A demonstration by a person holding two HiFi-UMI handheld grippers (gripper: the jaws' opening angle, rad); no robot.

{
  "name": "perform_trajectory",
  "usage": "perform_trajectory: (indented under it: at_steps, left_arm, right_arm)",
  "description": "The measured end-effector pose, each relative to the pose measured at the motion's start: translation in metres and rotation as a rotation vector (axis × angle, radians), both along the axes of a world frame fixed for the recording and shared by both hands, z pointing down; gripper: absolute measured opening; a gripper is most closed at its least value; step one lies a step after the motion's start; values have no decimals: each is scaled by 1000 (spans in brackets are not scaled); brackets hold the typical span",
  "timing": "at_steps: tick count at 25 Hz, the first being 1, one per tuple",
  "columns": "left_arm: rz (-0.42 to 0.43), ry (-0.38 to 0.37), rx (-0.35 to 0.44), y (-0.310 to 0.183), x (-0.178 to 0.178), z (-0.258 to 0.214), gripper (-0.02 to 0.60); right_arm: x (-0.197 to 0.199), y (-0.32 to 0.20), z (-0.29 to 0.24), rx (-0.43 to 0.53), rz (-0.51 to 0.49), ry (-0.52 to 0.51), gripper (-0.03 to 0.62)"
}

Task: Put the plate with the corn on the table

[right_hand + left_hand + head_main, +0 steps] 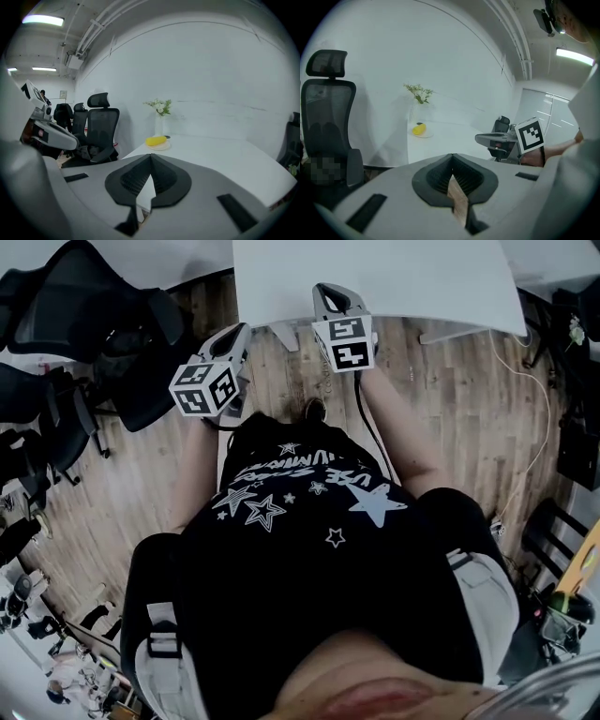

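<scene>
Starting at the left, black office chairs (84,306) are seen on the wooden floor (141,484), well apart from the work. Next, the left gripper (242,334) is held just short of the near edge of the white table (394,277). In the left gripper view its jaws are seen brought together at the tips, with nothing between them; only floor shows through the gap behind the tips. Further right, the right gripper (328,292) is held over the table's near edge. Its jaws are likewise closed tip to tip and nothing is held in them.

The plate (159,146) is found in both gripper views at the far end of the table, flat on the top, with the yellow corn (156,139) lying on it. It stands just beside a vase of flowers (159,108) and well apart from both grippers.

Since the plate already rests on the table and neither gripper has hold of anything, the placing step is judged to be done, and the task to be at or near its end. Little more is thought to be called for than keeping both grippers clear of the plate. Should the plate need shifting, the jaws would first have to be opened and a long reach made across the table, with care taken not to knock the vase.
</scene>
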State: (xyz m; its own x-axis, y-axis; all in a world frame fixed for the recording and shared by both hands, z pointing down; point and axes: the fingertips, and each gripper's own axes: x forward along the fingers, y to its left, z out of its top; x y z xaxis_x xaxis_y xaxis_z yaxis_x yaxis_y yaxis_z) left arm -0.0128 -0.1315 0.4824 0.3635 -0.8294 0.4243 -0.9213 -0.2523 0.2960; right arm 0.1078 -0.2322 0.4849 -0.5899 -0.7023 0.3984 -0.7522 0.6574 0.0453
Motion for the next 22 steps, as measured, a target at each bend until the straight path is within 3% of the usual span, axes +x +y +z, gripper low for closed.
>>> perform_trajectory:
  at_steps: [7, 22]
  left_arm:
    - [37, 27, 39, 11, -9, -15, 6]
    - [33, 45, 101, 80, -93, -35, 6]
  right_arm:
    - [-8, 15, -15, 19, 40, -1, 6]
    - [-75, 89, -38, 23, 71, 20, 6]
